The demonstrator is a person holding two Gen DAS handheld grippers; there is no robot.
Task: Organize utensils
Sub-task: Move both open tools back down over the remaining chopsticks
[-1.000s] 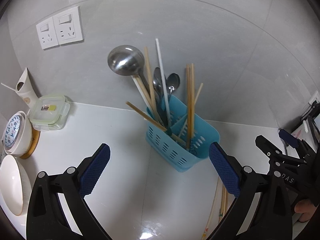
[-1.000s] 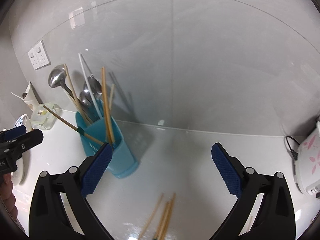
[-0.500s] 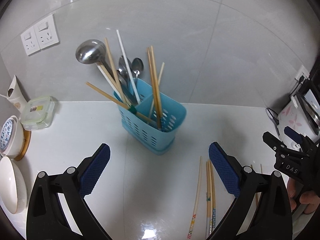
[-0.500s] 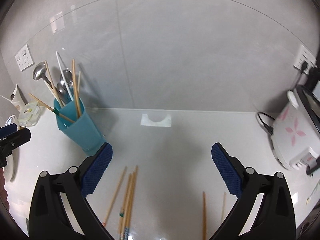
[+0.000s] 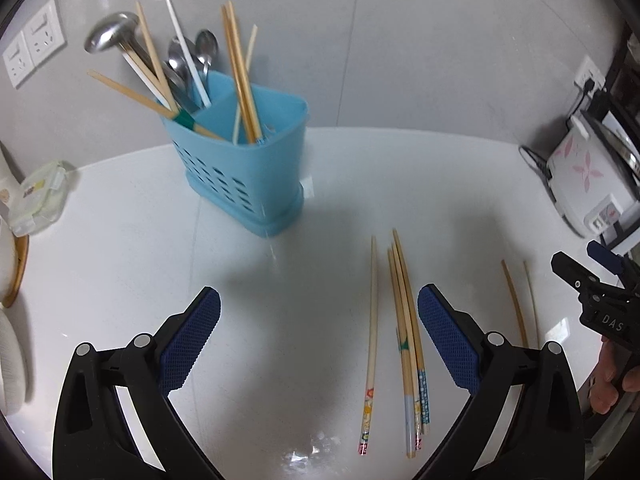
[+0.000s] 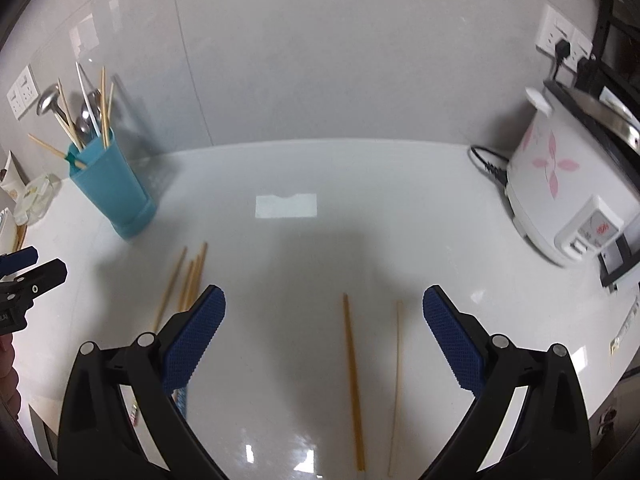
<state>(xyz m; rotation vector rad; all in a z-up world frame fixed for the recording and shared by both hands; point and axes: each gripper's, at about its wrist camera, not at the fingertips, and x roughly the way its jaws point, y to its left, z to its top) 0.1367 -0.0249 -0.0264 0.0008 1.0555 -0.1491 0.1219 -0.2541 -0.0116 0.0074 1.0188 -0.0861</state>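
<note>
Two bare chopsticks (image 6: 353, 380) are seen between the right claw's (image 6: 324, 332) wide, empty jaws; ahead-left, the blue holder (image 6: 110, 188) is filled with utensils. The left claw (image 5: 319, 330) is likewise spread empty.

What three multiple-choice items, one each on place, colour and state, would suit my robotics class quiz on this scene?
1. Where does the rice cooker stand?
A. right end of the counter
B. beside the holder
C. on the floor

2. What colour is the utensil holder?
A. red
B. blue
C. black

3. How is the right claw?
A. shut on a chopstick
B. shut, empty
C. open, empty

Answers: 1 A, it sits far right, plugged in. 2 B, its walls are light blue. 3 C, two loose chopsticks lie untouched between its spread fingers.
</note>
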